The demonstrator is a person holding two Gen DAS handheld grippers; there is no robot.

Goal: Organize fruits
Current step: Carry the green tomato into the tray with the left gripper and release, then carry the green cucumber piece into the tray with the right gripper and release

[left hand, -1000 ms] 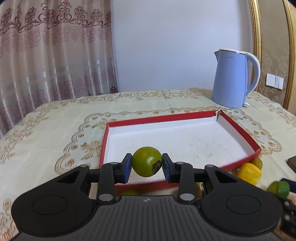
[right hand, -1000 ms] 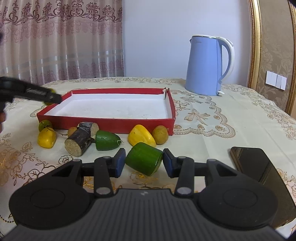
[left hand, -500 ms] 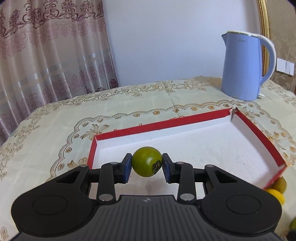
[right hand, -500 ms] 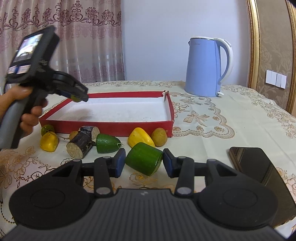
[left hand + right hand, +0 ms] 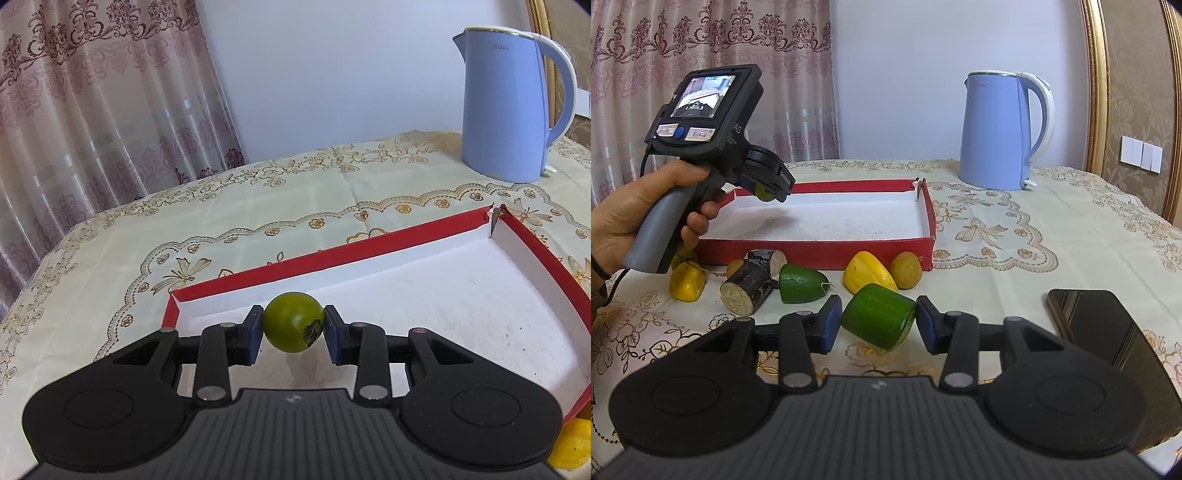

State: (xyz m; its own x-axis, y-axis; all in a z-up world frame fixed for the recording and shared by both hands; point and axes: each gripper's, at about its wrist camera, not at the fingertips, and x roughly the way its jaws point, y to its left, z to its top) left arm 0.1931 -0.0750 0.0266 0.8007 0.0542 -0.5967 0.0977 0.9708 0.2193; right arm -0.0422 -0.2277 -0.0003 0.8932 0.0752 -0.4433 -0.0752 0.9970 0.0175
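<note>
My left gripper (image 5: 293, 326) is shut on a small round green fruit (image 5: 293, 322), held above the near-left part of the red tray's white floor (image 5: 424, 295). In the right wrist view a hand holds that left gripper (image 5: 768, 188) over the tray's (image 5: 820, 253) far-left corner. Low over the tablecloth in front of the tray, my right gripper (image 5: 879, 325) is shut on a thick green cucumber chunk (image 5: 877, 319). The tray has nothing lying in it.
Along the tray's front wall lie a yellow piece (image 5: 868, 271), a brown round fruit (image 5: 905, 269), a green piece (image 5: 801, 284), a dark sugarcane stub (image 5: 748, 288) and another yellow piece (image 5: 687, 282). A black phone (image 5: 1108, 350) lies right; a blue kettle (image 5: 997, 133) stands behind.
The left gripper has carried the green fruit forward and left over the tray, coming into the right wrist view. The right gripper and its cucumber chunk have stayed still.
</note>
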